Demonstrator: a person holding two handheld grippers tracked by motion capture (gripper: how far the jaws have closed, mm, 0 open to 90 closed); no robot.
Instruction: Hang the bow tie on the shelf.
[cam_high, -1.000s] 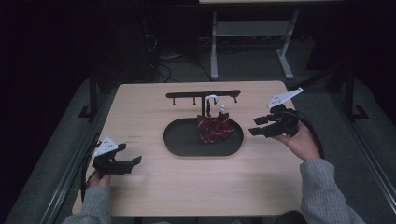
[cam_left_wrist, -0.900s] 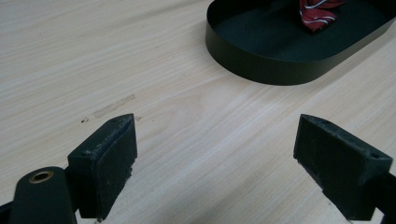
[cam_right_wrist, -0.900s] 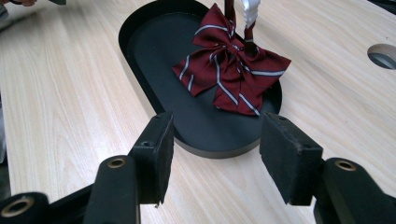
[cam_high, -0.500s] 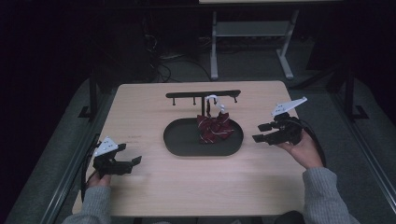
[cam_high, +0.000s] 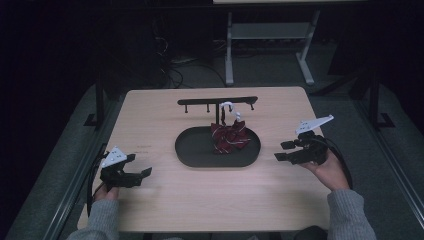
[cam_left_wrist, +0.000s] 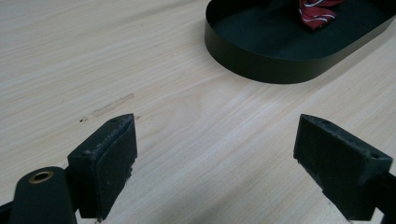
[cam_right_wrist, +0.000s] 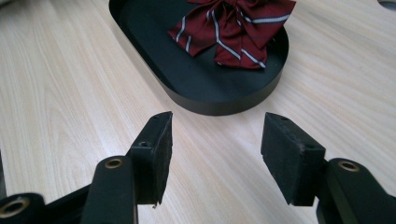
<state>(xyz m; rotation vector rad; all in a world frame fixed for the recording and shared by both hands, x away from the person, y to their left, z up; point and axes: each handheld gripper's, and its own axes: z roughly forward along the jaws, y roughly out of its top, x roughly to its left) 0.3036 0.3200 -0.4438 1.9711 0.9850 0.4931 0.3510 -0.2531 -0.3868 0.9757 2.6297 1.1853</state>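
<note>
Right gripper (cam_high: 280, 151): released, its two black jaws standing apart with bare wood between them. Seen from above, it sits at about 3 o'clock on the table, held low in the person's right hand (cam_high: 327, 167), pointing toward 9 o'clock at the tray. In the right gripper view (cam_right_wrist: 215, 140) the tray's rounded end lies just ahead, at 12 o'clock.

Left gripper (cam_high: 142, 167): released, jaws set wide with nothing between them. It rests at about 7 o'clock on the table, in the person's left hand (cam_high: 105, 192). In the left gripper view (cam_left_wrist: 215, 140) the tray sits farther off, at about 1 o'clock.

Bow tie (cam_high: 229, 137): dark red with thin pale stripes, lying inside the tray toward its right half, near the middle of the table. A white loop rises from its top toward the rack. Neither gripper touches it. The right gripper view shows its tails (cam_right_wrist: 236, 28) spread flat on the tray floor.

Tray (cam_high: 192, 147): black, oval, shallow-walled, at the centre of the table.

Rack (cam_high: 200, 102): a slim black bar with small pegs, standing just behind the tray at 12 o'clock.

Table (cam_high: 165, 200): pale wood, rectangular with rounded corners.
</note>
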